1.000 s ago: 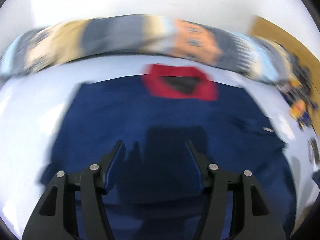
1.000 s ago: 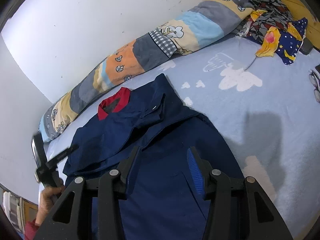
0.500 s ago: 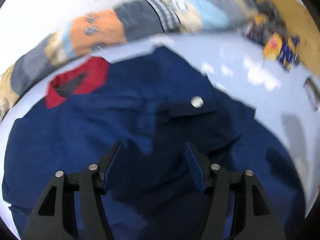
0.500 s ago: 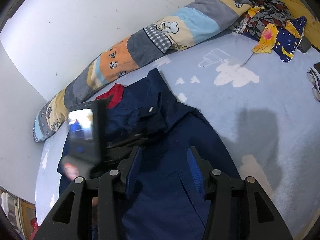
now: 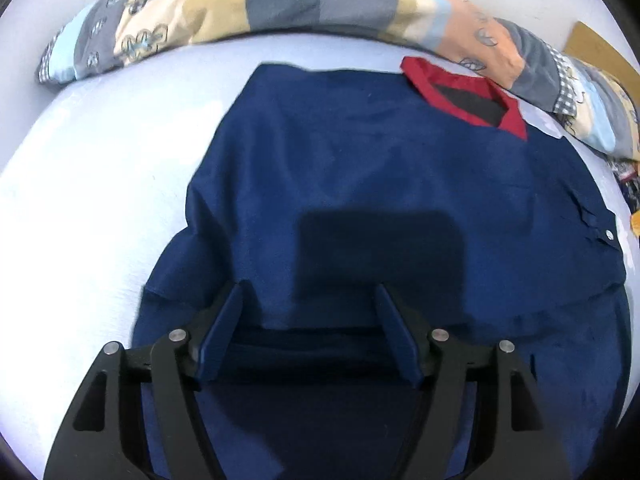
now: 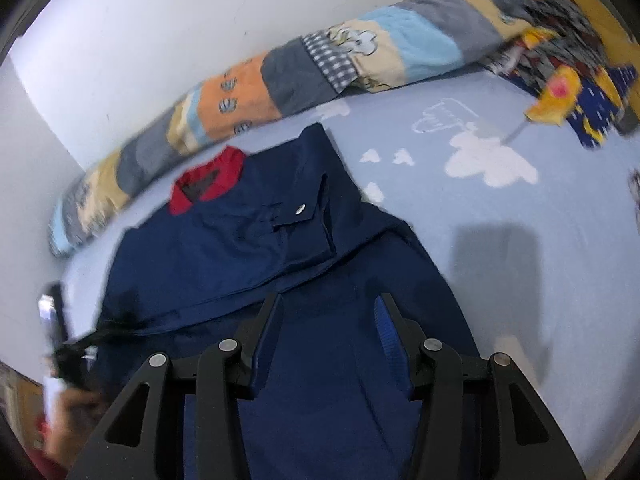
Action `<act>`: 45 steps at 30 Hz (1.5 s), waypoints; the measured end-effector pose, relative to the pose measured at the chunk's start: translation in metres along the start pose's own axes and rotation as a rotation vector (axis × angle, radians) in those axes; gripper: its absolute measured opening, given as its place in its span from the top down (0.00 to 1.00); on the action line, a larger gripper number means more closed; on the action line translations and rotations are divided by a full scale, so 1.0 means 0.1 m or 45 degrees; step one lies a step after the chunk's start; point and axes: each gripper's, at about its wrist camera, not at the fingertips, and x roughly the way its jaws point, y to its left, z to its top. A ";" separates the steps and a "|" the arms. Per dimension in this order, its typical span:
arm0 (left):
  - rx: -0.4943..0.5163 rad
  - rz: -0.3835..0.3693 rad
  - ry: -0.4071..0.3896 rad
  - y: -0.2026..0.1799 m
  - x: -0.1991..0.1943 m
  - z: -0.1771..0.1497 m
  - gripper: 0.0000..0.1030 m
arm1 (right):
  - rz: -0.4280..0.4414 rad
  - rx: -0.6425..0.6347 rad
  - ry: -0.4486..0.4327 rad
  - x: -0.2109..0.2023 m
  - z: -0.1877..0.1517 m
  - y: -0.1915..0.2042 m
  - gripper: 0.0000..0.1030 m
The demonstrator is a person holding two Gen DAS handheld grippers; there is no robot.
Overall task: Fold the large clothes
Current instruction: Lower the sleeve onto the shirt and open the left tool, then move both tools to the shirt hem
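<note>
Swung back across the jacket (image 5: 360,184), the left gripper (image 5: 310,300) is opening, nothing grasped. The right gripper (image 6: 328,312) is held apart, empty, above the jacket.

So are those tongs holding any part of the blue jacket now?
No. Both the left tongs, jaws opening, and the right tongs hang open above the blue jacket, gripping nothing.

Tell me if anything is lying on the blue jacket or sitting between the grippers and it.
Nothing visible does. The navy blue jacket with the red collar lies spread on the light blue bedsheet with nothing on top. The left gripper, jaws opening, and the right gripper hover directly over it, both empty.
</note>
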 end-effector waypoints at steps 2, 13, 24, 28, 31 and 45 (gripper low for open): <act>-0.022 -0.046 -0.113 0.01 -0.20 -0.02 0.33 | -0.020 -0.068 0.015 0.20 0.09 0.08 0.53; -0.028 -0.062 -0.024 0.22 0.11 -0.16 0.24 | -0.118 -0.163 0.233 0.97 0.15 -0.02 0.53; -0.132 -0.196 0.110 0.07 -0.63 -1.05 0.24 | 0.038 -0.240 0.212 -0.11 -0.64 0.18 0.51; -0.177 -0.164 0.135 0.07 -0.84 -1.56 0.24 | 0.070 -0.143 0.273 -0.35 -1.20 0.08 0.51; -0.164 -0.085 0.104 0.02 -1.00 -1.90 0.23 | 0.027 -0.140 0.303 -0.43 -1.54 0.02 0.51; -0.017 0.136 -0.098 -0.30 -1.11 -2.59 0.00 | -0.208 -0.365 0.140 -0.55 -2.27 0.18 0.23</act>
